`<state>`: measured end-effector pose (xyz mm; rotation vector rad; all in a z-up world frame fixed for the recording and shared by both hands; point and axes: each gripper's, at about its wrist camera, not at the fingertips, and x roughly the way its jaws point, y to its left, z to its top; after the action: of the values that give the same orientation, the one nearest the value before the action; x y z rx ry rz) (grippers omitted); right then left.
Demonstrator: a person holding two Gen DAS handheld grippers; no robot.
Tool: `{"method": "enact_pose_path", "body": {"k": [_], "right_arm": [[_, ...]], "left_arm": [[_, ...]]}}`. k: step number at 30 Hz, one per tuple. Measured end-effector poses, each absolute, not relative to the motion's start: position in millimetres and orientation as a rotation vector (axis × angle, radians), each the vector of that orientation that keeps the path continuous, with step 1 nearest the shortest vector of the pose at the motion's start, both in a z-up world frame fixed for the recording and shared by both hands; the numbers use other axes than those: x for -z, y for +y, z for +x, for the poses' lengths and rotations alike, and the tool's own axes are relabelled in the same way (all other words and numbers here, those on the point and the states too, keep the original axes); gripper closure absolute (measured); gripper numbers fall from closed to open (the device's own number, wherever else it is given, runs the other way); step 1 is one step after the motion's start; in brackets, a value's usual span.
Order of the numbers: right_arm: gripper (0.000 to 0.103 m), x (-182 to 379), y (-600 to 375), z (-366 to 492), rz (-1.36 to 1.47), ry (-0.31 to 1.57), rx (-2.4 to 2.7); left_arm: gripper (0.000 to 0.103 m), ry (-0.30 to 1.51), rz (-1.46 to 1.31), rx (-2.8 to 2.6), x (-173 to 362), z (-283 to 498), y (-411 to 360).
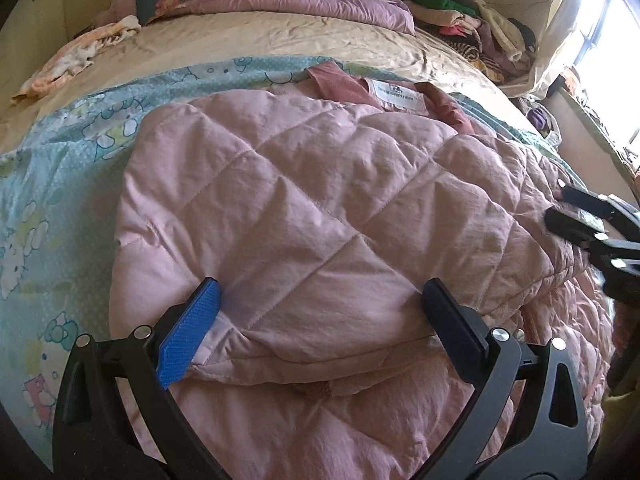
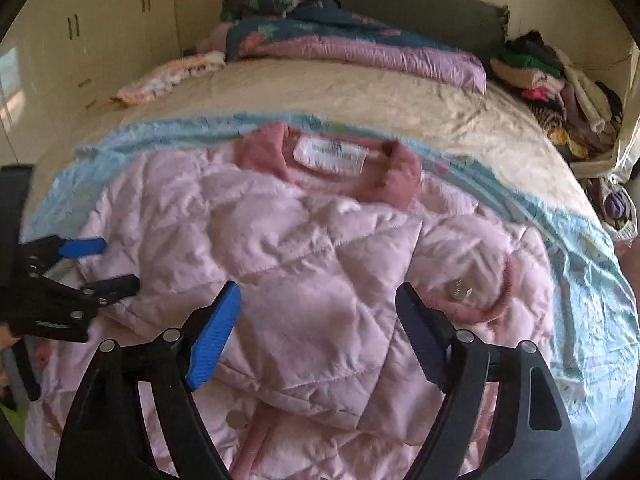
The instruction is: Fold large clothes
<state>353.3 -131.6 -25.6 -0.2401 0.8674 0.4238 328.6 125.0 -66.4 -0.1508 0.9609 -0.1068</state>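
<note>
Both grippers' fingers (image 1: pixel 192 336) gape, holding nothing, above the pink jacket's (image 2: pixel 320 264) folded edge.

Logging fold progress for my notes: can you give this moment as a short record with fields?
garment: pink quilted padded jacket, sides folded inward, white label at the collar
surface: pale blue cartoon-print sheet on a bed
left gripper: open, over the jacket's near edge
right gripper: open, nothing held
background: pile of mixed clothes
</note>
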Motion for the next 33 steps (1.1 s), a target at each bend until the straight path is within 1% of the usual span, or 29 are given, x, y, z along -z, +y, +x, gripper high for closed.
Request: {"method": "enact_pose_path", "body": {"k": [5,8,15,24,31,33], "right_arm": [[0.022,53.4,-126.6,360.8,-0.251,0.934,-0.404],[0.017,67.0,-125.3,364.3,-0.241,0.96,-0.388],[0.015,78.5,-128.1,365.6,-0.213,0.946,-0.38],[0.015,70.4,-140.0,348.1,-0.149,0.918,-0.366],[0.008,50.8,-157.7,323.5,-0.047,0.914,-0.383],[0.008,46.9,-160.6,315.3,-0.021,0.905,-0.389]], "left_arm": [[0.008,0.964,-0.152,0.107,66.8,329.0,124.7],[0.008,0.967,-0.145,0.106,67.1,328.5,123.9],[0.008,0.976,-0.136,0.095,65.4,328.0,121.8],[0.008,0.987,-0.136,0.076,57.0,324.7,120.8],[0.008,0.988,-0.125,0.078,45.4,317.1,115.2],[0.008,0.989,-0.124,0.08,42.6,313.7,113.5]]}}
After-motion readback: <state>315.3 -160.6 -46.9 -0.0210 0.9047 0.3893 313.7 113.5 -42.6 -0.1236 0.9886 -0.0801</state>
